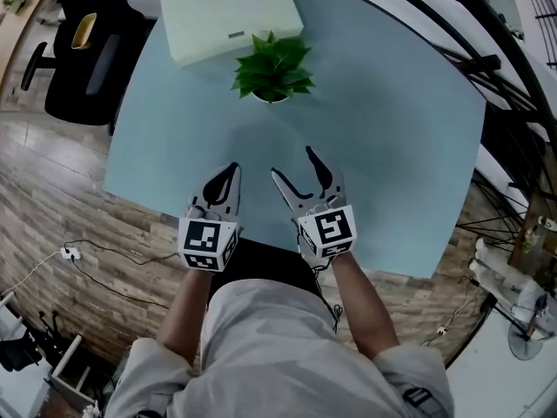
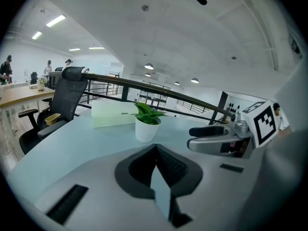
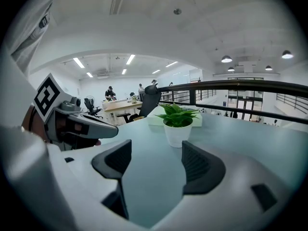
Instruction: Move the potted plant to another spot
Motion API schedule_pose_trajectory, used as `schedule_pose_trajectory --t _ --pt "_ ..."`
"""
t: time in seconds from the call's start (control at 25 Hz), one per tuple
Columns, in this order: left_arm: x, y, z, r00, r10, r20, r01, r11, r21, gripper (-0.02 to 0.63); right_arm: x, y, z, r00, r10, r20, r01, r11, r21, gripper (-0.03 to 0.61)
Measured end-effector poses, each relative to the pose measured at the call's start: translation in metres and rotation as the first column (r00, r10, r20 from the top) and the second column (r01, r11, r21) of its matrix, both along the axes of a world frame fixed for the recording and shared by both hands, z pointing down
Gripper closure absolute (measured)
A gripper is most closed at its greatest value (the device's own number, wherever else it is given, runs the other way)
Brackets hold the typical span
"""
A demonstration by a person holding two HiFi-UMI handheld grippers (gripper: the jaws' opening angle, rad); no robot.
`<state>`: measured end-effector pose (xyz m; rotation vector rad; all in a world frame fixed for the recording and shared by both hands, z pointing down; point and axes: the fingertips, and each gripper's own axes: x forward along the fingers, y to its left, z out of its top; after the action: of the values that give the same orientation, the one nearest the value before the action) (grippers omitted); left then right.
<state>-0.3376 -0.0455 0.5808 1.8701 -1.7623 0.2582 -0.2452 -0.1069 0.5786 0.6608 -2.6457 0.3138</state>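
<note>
My right gripper (image 1: 292, 162) has its jaws spread and empty, lined up on the plant (image 1: 272, 70). The plant stands on the tabletop (image 1: 392, 146) just before the box (image 1: 228, 11), well ahead. I judge the spread is meant to take the pot. My left gripper (image 1: 231, 171) hangs alongside, jaws pressed together, idle.

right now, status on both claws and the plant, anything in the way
Left claw shut, empty. Right claw open, empty, short of the potted plant. Plant upright on table, pale box behind it. Nothing between claws and plant.
</note>
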Motion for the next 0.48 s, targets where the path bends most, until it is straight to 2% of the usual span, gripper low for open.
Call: schedule_pose_trajectory --t 0.48 --pt "-0.046 -0.037 0.027 0.999 0.031 -0.029 -0.032 0.998 -0.057 0.601 -0.051 -0.06 0.029 0.998 0.049 -0.039 -0.049 0.999 -0.02 0.212"
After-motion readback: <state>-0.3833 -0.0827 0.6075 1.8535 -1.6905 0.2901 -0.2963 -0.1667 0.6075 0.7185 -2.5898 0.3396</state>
